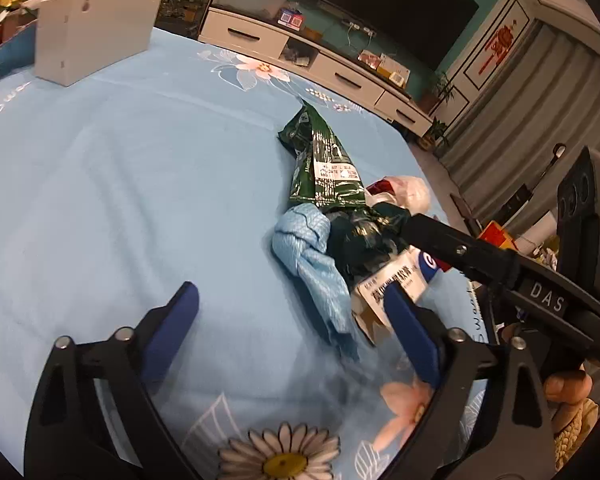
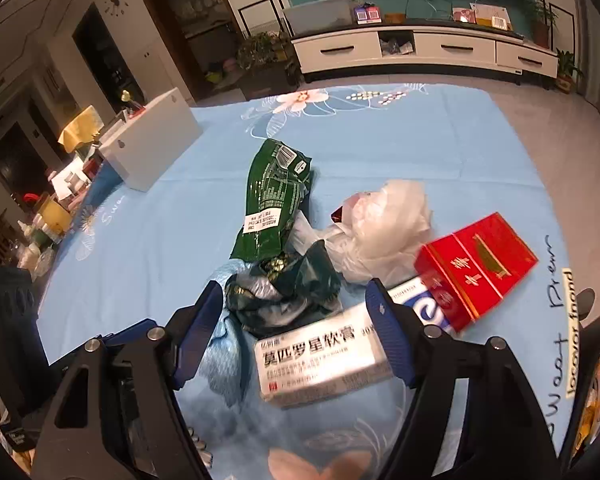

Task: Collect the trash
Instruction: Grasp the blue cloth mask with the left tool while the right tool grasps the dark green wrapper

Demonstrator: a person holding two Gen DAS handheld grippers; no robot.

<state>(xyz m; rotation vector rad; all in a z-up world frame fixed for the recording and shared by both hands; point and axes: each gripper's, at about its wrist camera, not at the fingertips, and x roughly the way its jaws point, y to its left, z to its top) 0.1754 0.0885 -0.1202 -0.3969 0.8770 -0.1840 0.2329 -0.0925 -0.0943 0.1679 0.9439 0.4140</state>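
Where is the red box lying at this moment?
In the right wrist view the red box lies on the blue cloth at the right of the trash pile, beside the clear plastic bag, its near end resting over a white-and-blue carton.

A: Which markings are legible?

B: The white ointment box (image 2: 324, 364) reads "莫匹罗星软膏". The red carton (image 2: 476, 266), at its 2 o'clock, bears gold characters, seemingly "中华".

A: Others?

B: "DAS" stands on the right gripper's black arm (image 1: 546, 298). The blue tablecloth (image 2: 380, 140) carries script beginning "Sweet". The green packet's (image 2: 274, 200) white label is too small to read.
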